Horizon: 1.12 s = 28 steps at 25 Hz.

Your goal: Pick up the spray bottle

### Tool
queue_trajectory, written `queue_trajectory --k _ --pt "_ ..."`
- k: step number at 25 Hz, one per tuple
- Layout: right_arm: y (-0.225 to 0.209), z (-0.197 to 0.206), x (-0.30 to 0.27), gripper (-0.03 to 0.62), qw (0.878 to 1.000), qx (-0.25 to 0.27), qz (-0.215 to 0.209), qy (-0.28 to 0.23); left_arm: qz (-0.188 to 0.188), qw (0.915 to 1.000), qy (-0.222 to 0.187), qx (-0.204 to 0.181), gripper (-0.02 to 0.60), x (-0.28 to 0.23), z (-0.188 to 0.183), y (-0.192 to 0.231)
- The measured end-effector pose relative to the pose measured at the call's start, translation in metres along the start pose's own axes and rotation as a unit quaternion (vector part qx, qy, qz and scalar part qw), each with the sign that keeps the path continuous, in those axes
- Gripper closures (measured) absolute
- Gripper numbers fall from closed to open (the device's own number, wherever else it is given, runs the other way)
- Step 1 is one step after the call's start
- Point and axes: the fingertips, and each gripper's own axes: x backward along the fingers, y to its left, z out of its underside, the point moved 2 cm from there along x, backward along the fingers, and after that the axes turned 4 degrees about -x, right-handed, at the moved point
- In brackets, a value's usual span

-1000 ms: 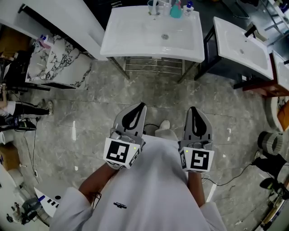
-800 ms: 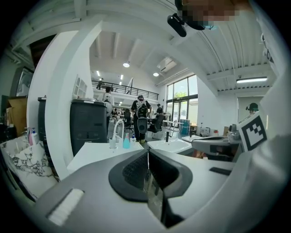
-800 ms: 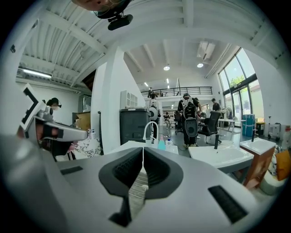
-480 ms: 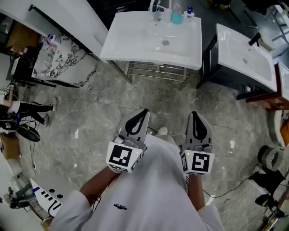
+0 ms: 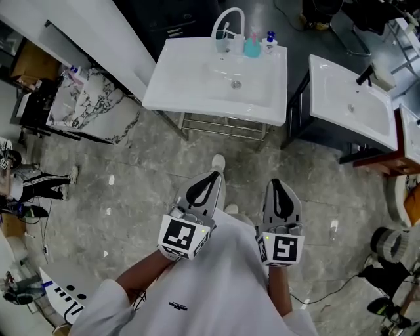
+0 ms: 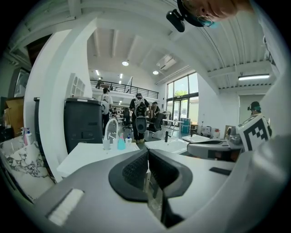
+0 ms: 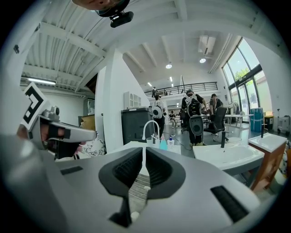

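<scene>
A white sink (image 5: 197, 85) stands ahead on a metal frame. By its curved tap (image 5: 226, 18) are a cup, a teal bottle (image 5: 252, 46) with a pink top and a small white bottle (image 5: 269, 42) with a blue cap. Both grippers are held out over the floor, well short of the sink, pointing at it. The left gripper (image 5: 209, 178) is shut and empty, and so is the right gripper (image 5: 278, 185). The left gripper view shows the shut left gripper (image 6: 147, 157) and the teal bottle (image 6: 121, 143) far off. In the right gripper view the right gripper (image 7: 144, 154) lines up under the teal bottle (image 7: 163, 144).
A second sink (image 5: 348, 98) on a dark cabinet stands to the right. A marble slab (image 5: 85, 98) leans under a long white counter (image 5: 85, 33) at the left. A rack (image 5: 223, 125) sits under the sink. People stand in the background; cables lie at the lower right.
The sink has drawn nearer in the head view as the person walks towards it. Both grippers have moved forward with the body and stay shut.
</scene>
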Motion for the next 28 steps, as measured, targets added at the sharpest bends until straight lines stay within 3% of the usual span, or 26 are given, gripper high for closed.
queue_trajectory --k 8,21,28 --pt "-0.001 -0.013 -0.051 0.588 1.0 -0.002 -0.005 0.0 0.009 0.9999 -0.008 0.007 0.574 -0.042 -0.01 0.033" --pt "-0.015 -0.05 -0.184 0.588 1.0 0.007 0.004 0.011 0.015 0.9997 -0.004 0.018 0.574 -0.13 -0.039 0.131" --pt "-0.025 -0.078 -0.253 0.588 0.999 0.028 0.04 0.003 0.038 0.9989 -0.004 0.026 0.574 -0.191 -0.056 0.183"
